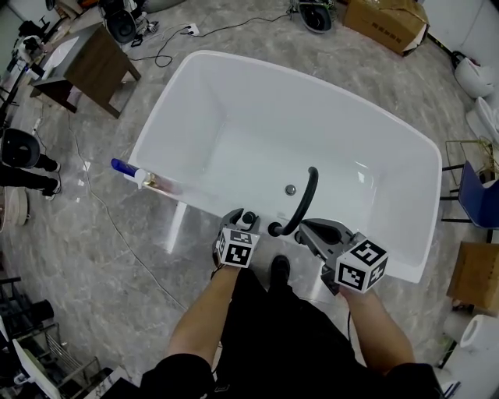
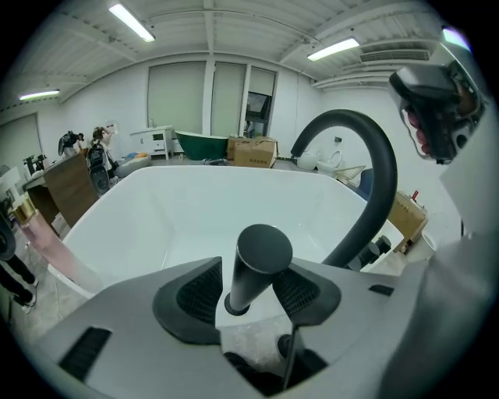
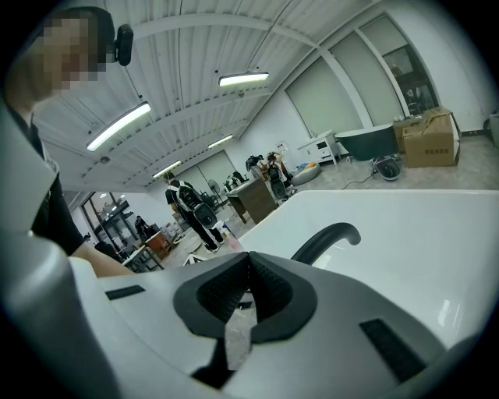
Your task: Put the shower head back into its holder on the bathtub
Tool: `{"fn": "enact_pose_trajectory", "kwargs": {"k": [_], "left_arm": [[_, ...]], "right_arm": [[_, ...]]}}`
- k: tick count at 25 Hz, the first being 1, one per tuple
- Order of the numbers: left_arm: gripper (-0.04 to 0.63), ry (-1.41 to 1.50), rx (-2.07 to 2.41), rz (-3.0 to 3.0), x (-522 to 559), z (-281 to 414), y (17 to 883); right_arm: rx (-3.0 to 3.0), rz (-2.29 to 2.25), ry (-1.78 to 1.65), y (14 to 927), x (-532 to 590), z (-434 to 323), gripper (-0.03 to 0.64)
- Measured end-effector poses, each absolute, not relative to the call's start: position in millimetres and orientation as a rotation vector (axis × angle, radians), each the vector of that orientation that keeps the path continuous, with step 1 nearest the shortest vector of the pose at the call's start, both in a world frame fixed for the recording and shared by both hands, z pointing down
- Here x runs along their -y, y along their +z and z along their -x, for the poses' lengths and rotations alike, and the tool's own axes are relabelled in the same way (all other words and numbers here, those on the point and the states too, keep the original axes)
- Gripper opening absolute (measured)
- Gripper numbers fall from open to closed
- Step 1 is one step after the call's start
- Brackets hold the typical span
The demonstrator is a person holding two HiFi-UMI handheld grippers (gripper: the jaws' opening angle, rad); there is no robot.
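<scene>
The black cylindrical shower head stands upright at the near rim of the white bathtub, its foot in the holder. My left gripper is open around it; the left pad stands clear of the cylinder and the right pad lies close beside it. A curved black spout arches over the tub just right of it. My right gripper rests at the rim right of the spout, pads together with nothing between them.
A bottle with a blue cap lies on the tub's left rim. A wooden table, cables and a cardboard box sit on the floor beyond. A blue stool stands at the right. The drain is in the tub floor.
</scene>
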State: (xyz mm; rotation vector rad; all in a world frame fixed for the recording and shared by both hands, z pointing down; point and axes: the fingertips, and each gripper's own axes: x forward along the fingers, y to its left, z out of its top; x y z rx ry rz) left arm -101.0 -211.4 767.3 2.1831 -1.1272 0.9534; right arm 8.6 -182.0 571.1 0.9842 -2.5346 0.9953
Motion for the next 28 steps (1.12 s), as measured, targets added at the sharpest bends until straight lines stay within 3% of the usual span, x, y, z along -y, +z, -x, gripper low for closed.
{"fn": "enact_pose_trajectory", "kwargs": {"k": [15,28], "left_arm": [[0.221,0.931,1.143,-2.198,202.4,104.1,742.9],[0.221,0.833,1.246,-2.239,200.2,111.9,673.1]], "right_arm": [[2.595,-0.951,1.01,559.3,190.7,-10.6,0.016],[2.751,-0.876,0.958,515.4,194.1,-1.8,0.015]]}}
